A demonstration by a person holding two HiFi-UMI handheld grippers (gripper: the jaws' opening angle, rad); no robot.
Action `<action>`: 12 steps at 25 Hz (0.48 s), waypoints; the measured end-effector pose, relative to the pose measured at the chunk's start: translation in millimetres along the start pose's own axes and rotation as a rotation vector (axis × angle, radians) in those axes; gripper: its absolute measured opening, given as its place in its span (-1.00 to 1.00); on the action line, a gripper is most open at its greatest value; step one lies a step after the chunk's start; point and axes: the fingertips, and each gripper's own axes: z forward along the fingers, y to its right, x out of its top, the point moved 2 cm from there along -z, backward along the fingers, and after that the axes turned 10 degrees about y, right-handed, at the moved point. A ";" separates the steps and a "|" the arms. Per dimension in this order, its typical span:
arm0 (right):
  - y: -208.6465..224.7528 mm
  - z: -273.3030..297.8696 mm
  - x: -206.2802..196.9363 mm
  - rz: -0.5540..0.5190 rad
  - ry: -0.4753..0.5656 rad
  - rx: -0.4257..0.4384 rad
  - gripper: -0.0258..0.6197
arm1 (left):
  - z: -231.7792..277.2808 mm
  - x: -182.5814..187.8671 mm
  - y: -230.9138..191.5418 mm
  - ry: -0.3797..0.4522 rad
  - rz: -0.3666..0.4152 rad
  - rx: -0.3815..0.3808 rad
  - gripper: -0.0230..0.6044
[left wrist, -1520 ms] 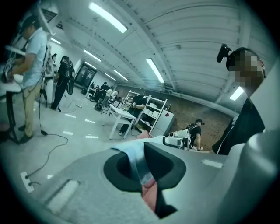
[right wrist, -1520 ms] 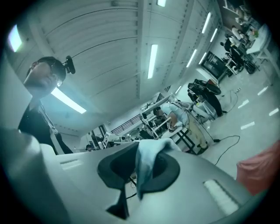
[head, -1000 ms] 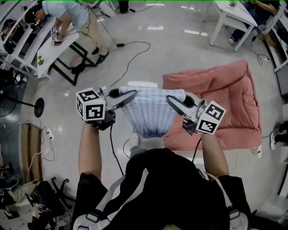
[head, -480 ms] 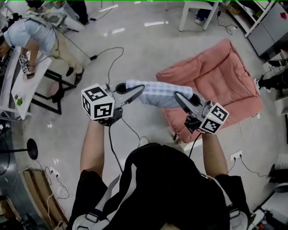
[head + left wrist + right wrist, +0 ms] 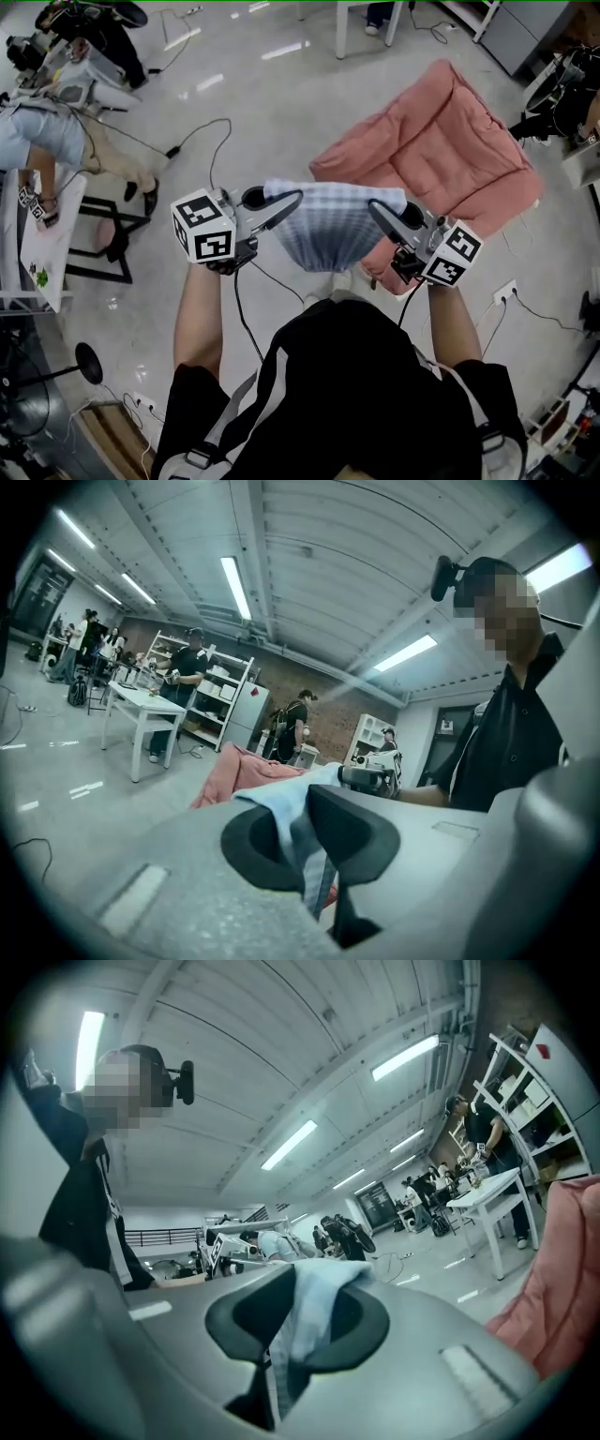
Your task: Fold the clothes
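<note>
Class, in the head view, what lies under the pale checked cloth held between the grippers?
Grey floor and the pink cushion's near corner show around the cloth. Whatever lies directly beneath it is covered.

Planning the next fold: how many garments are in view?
1: the pale checked garment, held up between the left gripper and right gripper, near the pink cushion on the floor. Others may be hidden.

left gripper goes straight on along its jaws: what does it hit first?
The pale blue cloth it is shut on; past that, probably the right gripper, jaws just closing on the same cloth. Depth unclear.
</note>
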 end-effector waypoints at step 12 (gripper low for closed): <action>102.0 -39.1 48.5 -0.057 0.106 -0.106 -0.79 | 127.1 22.3 -51.1 -0.035 0.026 -0.120 -0.83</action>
